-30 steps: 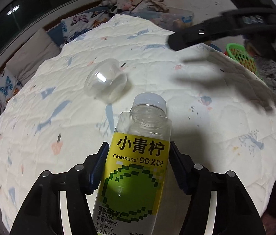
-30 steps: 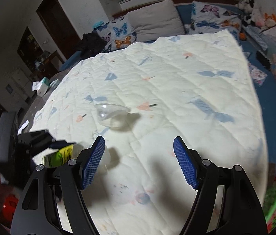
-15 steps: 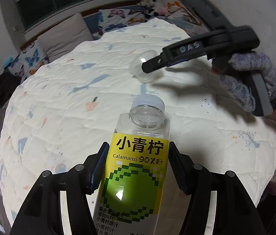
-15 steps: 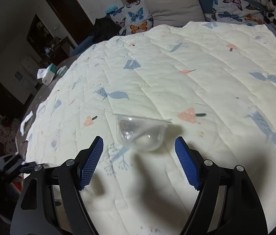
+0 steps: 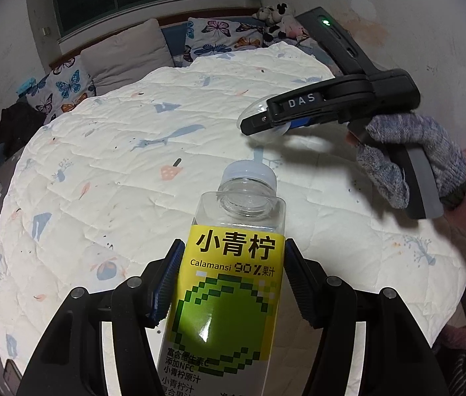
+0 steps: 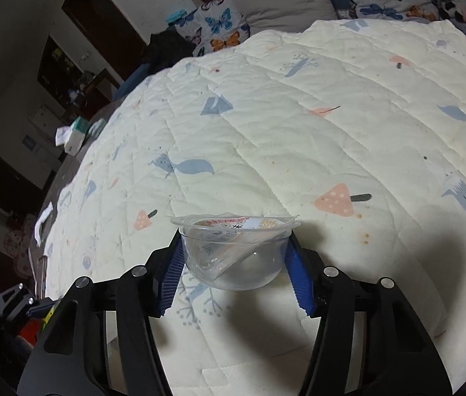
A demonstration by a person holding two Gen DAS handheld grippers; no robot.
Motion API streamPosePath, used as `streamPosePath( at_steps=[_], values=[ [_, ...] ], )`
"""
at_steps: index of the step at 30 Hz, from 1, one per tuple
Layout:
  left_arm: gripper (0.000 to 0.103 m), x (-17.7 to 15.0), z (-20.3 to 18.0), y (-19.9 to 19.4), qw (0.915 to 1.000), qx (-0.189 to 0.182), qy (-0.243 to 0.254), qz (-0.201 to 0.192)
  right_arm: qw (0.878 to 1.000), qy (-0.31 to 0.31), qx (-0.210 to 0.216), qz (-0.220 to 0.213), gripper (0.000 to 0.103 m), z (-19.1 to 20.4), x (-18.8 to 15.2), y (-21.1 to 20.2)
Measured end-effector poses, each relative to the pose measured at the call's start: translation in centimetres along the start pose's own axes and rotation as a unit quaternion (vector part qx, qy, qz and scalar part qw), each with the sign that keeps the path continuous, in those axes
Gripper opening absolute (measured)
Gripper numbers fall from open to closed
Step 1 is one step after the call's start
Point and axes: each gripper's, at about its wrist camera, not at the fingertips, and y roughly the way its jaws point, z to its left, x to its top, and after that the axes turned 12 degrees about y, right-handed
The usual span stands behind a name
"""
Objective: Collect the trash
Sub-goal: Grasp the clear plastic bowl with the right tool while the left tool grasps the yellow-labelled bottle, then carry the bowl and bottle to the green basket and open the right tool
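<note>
My left gripper [image 5: 231,283] is shut on an empty clear bottle [image 5: 229,283] with a yellow and green label and a pale cap, held above the quilt. My right gripper [image 6: 234,267] is shut on a clear plastic cup [image 6: 234,250] with a peeled printed lid inside, its blue pads pressed to both sides of the cup. In the left wrist view the right gripper [image 5: 266,122] shows at the upper right, held by a gloved hand, with the cup [image 5: 259,115] partly hidden behind its finger.
A white quilt [image 6: 299,115] with blue and pink prints covers the bed. Butterfly pillows [image 5: 67,89] and plush toys [image 5: 279,19] lie at the bed head. A tissue pack [image 6: 74,135] sits off the bed's left edge near dark furniture.
My right gripper moved forward around the cup and closed on it. My left gripper turned with the bottle, so the bed head came into its view.
</note>
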Motion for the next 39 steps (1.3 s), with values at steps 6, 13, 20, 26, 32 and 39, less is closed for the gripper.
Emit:
streamPosePath(
  at_steps=[6,13,20,26,32,39],
  values=[
    [0.058,0.5,-0.3,0.0,0.9999,-0.007,-0.006,-0.007,0.999,-0.023,-0.005,-0.029,0.057,-0.2,-1.6,-3.0],
    [0.058,2.0,-2.4,-0.6,0.9995,-0.02,0.004,-0.025,0.997,-0.027,-0.009,-0.074,0.057,-2.0,-5.0,-8.9],
    [0.058,4.2,-5.6,-0.8,0.9978,-0.042,0.017,-0.048,0.993,-0.003,-0.034,-0.114,0.057,-5.4,-8.7,-14.8],
    [0.058,6.7,-9.2,-1.0,0.9946,-0.069,0.035,-0.07,0.986,0.036,-0.065,-0.149,0.057,-9.0,-11.6,-19.5],
    [0.058,9.0,-13.0,-0.9,0.9893,-0.101,0.057,-0.088,0.974,0.083,-0.11,-0.177,0.058,-13.6,-15.0,-23.9],
    [0.058,11.6,-17.7,-0.2,0.9825,-0.142,0.076,-0.093,0.955,0.124,-0.18,-0.2,0.058,-18.7,-18.4,-28.1]
  ],
)
